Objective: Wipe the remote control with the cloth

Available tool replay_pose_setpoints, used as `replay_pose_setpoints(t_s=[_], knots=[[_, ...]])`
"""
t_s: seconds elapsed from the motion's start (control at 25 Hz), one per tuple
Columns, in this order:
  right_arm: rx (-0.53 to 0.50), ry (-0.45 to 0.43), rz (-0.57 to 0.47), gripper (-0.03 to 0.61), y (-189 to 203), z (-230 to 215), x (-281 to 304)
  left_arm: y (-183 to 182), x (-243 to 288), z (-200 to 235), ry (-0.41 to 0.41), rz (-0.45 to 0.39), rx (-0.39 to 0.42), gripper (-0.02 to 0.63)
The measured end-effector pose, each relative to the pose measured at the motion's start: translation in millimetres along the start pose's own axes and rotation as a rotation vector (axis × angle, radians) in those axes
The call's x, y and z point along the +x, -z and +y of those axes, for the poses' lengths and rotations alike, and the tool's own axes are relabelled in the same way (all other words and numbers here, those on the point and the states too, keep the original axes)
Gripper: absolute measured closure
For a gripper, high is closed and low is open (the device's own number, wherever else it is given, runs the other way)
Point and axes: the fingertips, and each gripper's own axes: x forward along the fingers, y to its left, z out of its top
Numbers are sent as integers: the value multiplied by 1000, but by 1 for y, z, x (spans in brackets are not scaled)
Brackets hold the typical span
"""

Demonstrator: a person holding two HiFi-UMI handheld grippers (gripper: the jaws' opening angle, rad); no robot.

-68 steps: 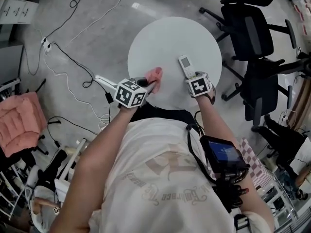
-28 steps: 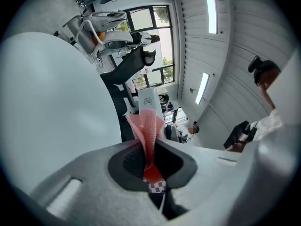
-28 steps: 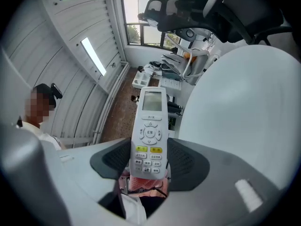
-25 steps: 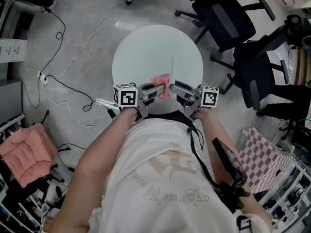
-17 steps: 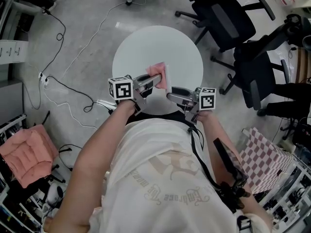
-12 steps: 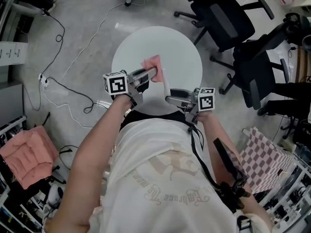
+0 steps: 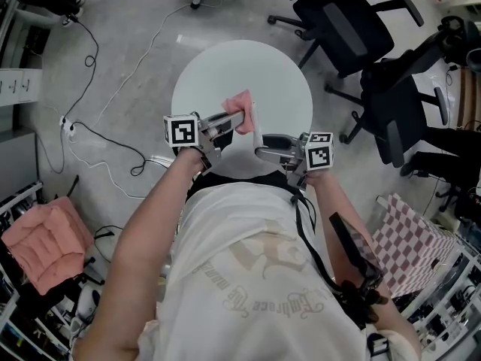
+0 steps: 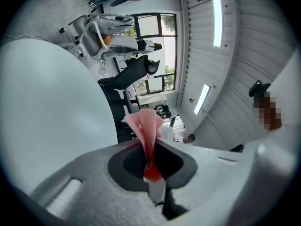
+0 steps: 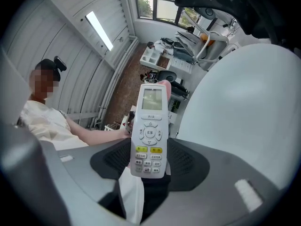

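- Both forearms are held out from the body over the near edge of the counter (image 7: 278, 66), with the two tools level and turned in toward each other.
- The left tool (image 7: 231, 118) is angled in from the left; its jaws are closed on the cloth (image 7: 240, 110), which is pinched in a bunched fold between the pads and fans out past the tips.
- The right tool (image 7: 263, 151) is pointed in from the right; its jaws are clamped on the lower end of the remote (image 7: 255, 125), which is raised clear of the counter.
- The cloth is held against the far side of the remote near its top end; in the right gripper view a sliver of pink is seen just behind the remote's upper corner.
- The round white counter is flanked by black office chairs (image 7: 347, 22) at the far right, and cables (image 7: 101, 130) are trailed over the grey floor at the left.
- A pink cushion (image 7: 41, 247) is seen low at the left, well apart from the counter.
- From the head view the remote is seen edge-on, as a thin white strip.
- In the right gripper view its key face is shown: white casing, a small grey screen at the top, a round key cluster below it, two yellow keys, then rows of small grey keys down to the jaws.
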Motion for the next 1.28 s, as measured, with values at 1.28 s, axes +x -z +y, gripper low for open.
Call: replay_pose_setpoints(t_s=[1.28], knots=[[-39, 659, 241, 328, -1, -155, 18, 98, -73, 77, -346, 182, 42, 594]])
